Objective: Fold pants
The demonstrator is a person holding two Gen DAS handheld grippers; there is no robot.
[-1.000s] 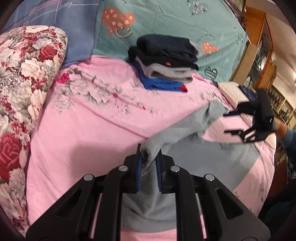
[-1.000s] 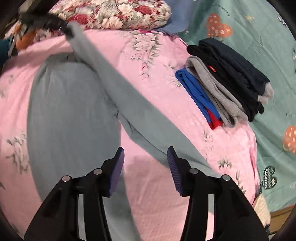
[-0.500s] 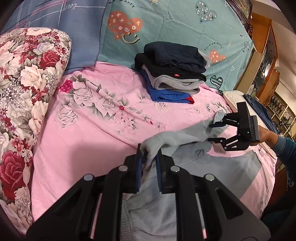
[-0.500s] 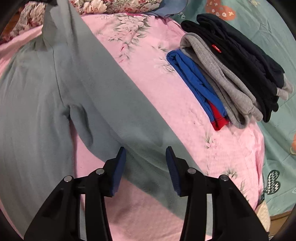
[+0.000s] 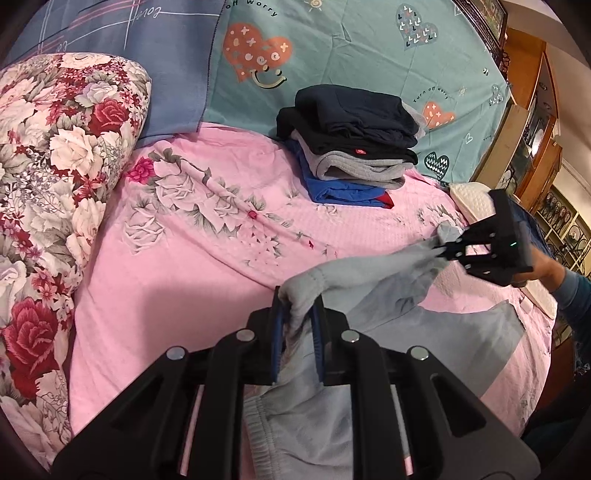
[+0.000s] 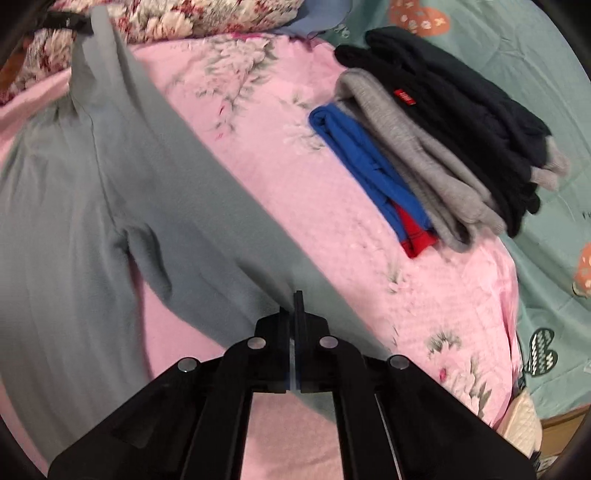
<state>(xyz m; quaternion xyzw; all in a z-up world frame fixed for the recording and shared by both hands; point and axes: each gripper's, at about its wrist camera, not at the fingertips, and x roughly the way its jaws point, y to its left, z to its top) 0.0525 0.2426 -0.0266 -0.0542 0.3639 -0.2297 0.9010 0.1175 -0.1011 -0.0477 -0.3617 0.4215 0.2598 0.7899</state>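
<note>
- Left wrist view: pants [image 5: 373, 288], light grey, lie spread over the pink floral bedspread [image 5: 177, 266]; waistband end sits low in frame, close beneath my tool.
- My left gripper [image 5: 297, 325] is pinching a bunched corner of grey cloth between its blue pads [image 5: 276, 339], the fabric raised off the bed.
- Across the bed, my right gripper [image 5: 443, 248] is pinching the far end of that same strip, near what looks like the leg cuff. Cloth runs between the two grips, lifted, with slight sag.
- Stack of folded clothes [image 5: 351, 147], dark on top, grey and blue below, sits well apart toward the teal sheet [image 5: 369, 55]. Floral pillow [image 5: 55, 166] at left edge.
- Right wrist view: right gripper [image 6: 296, 306] has its fingers pressed together on the edge of the grey leg, no gap visible between them.
- One leg runs diagonally up to the far corner, where the left gripper [image 6: 62, 23] holds it; the rest of the garment lies flat to the left. Frame is somewhat blurred.
- Judgement: first lengthwise fold is in hand, one leg held at both ends, not yet laid over the other.
- Next move calls for carrying both grips together across to the flat leg, keeping tension even, matching edges before letting go. Risk: cloth slipping from a thin pinch, or the fold landing skewed.
</note>
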